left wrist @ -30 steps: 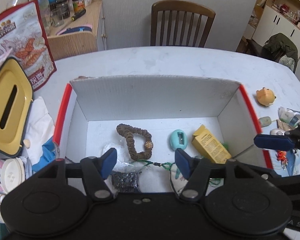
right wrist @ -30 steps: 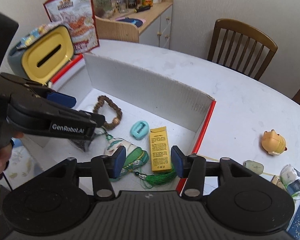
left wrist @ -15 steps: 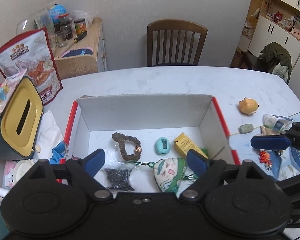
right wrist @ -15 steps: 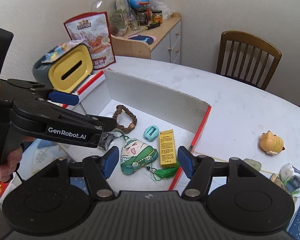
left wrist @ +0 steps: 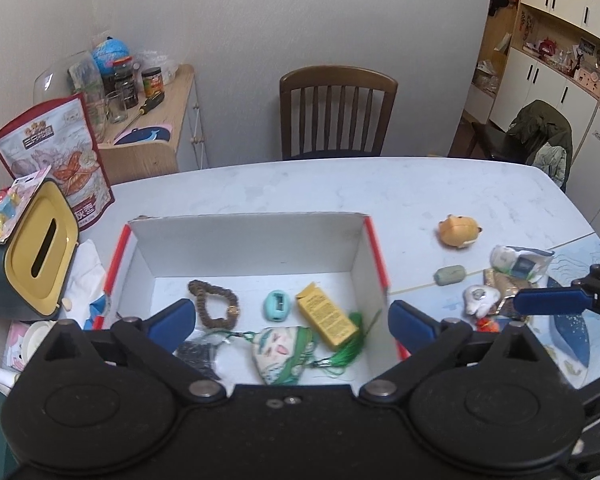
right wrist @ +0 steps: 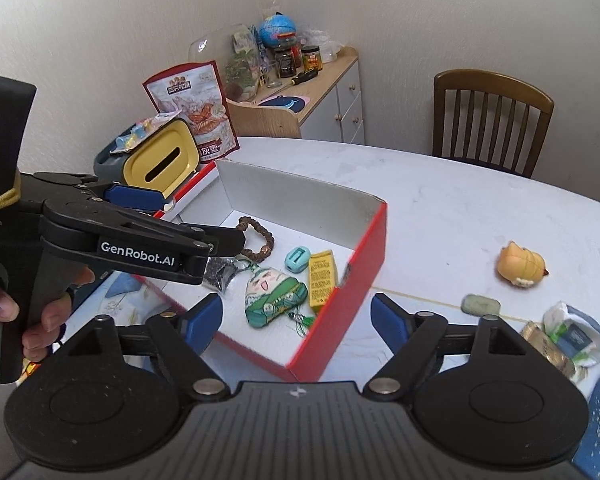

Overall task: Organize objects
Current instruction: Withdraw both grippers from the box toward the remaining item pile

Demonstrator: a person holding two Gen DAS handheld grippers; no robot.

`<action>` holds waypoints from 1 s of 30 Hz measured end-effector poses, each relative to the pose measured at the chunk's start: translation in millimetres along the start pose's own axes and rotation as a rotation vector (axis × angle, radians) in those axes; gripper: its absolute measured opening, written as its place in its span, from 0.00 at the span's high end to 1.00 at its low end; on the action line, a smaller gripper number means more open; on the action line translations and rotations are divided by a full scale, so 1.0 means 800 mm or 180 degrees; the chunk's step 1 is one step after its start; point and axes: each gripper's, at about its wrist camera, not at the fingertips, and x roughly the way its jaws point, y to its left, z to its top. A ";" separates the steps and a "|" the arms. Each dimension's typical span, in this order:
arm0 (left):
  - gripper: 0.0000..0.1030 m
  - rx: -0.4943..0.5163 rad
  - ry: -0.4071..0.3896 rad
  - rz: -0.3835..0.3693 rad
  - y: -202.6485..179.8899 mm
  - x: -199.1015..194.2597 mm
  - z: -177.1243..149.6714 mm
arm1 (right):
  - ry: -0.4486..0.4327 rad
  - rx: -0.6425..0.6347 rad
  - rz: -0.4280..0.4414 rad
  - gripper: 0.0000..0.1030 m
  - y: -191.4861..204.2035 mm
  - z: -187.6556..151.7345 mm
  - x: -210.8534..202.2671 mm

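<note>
A white box with red edges sits on the table. In it lie a brown bead bracelet, a teal sharpener, a yellow carton, a green-tasselled pouch and a dark bag. My left gripper is open and empty above the box's near side. My right gripper is open and empty above the box's near right corner. An orange toy, a green eraser and small packets lie on the table right of the box.
A yellow-lidded tissue holder and a snack bag stand left of the box. A wooden chair is behind the table. A side cabinet with jars stands at the back left. A blue mat lies at right.
Both grippers have pulled back and up from the box and opened wider. The pouch now lies free in the box.
</note>
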 end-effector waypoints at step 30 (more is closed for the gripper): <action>0.01 0.0087 -0.0068 -0.0138 -0.221 0.031 -0.046 | -0.0063 0.0702 -0.0334 0.18 -0.264 -0.118 -0.113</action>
